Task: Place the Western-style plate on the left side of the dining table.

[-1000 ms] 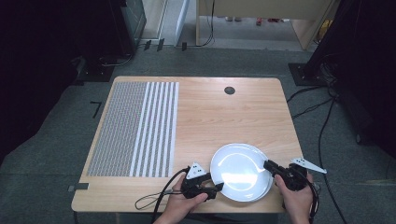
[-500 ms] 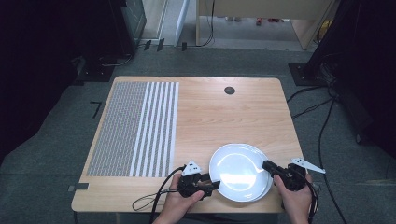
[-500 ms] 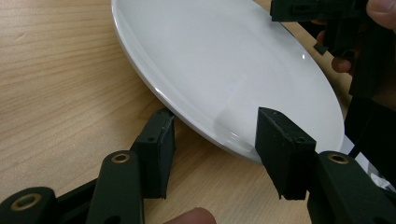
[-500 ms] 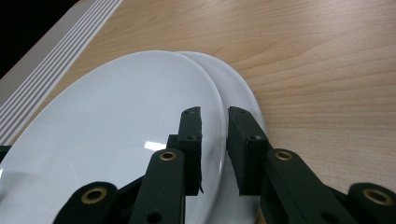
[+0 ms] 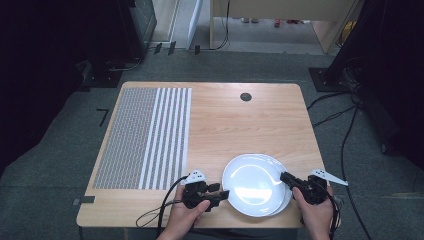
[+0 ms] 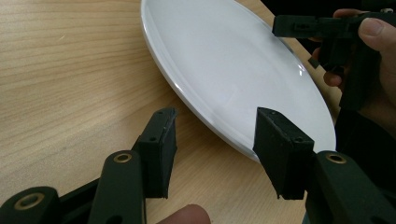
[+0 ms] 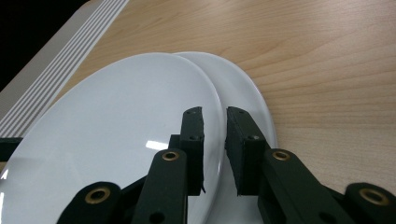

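Resting flat near the front right edge of the table (image 5: pixel 240 125): the upper plate (image 5: pixel 252 187), stacked slightly off-centre on the lower plate (image 7: pixel 243 88). Pinching the upper plate's right rim with the right gripper (image 5: pixel 284 177), pads drawn close together on either side of the edge. Straddling its left rim with the left gripper (image 5: pixel 221 190), jaws just now closing in yet spread apart, one over the white surface, the other over bare wood, pads not pressing
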### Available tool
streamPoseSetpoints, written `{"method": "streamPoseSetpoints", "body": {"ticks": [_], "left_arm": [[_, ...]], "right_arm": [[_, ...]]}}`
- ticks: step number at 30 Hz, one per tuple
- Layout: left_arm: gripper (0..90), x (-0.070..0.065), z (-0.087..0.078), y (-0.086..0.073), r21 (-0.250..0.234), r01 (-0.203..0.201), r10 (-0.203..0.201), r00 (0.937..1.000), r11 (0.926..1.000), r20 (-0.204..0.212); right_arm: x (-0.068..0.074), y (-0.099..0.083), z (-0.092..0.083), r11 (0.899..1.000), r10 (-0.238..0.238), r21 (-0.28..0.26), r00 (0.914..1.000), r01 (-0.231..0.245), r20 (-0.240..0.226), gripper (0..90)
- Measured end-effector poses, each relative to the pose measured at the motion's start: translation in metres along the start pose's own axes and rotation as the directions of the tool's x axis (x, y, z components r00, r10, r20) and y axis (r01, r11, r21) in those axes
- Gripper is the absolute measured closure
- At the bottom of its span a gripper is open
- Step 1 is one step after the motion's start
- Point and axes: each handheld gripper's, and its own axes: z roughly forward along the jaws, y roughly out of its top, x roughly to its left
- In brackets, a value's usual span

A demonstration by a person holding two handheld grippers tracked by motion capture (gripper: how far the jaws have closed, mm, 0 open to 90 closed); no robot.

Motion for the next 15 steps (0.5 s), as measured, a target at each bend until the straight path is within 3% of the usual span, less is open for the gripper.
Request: {"method": "streamPoseSetpoints", "body": {"ticks": [15], "left_arm": [[51.5,-0.0025,-0.0019,0.0,-0.007,-0.022,0.021,0.9984,0.9997,-0.052]], "right_arm": [[-0.0016,-0.0012,0.0027,1.0,0.022,0.013,0.9996,-0.022,-0.016,78.0]]}}
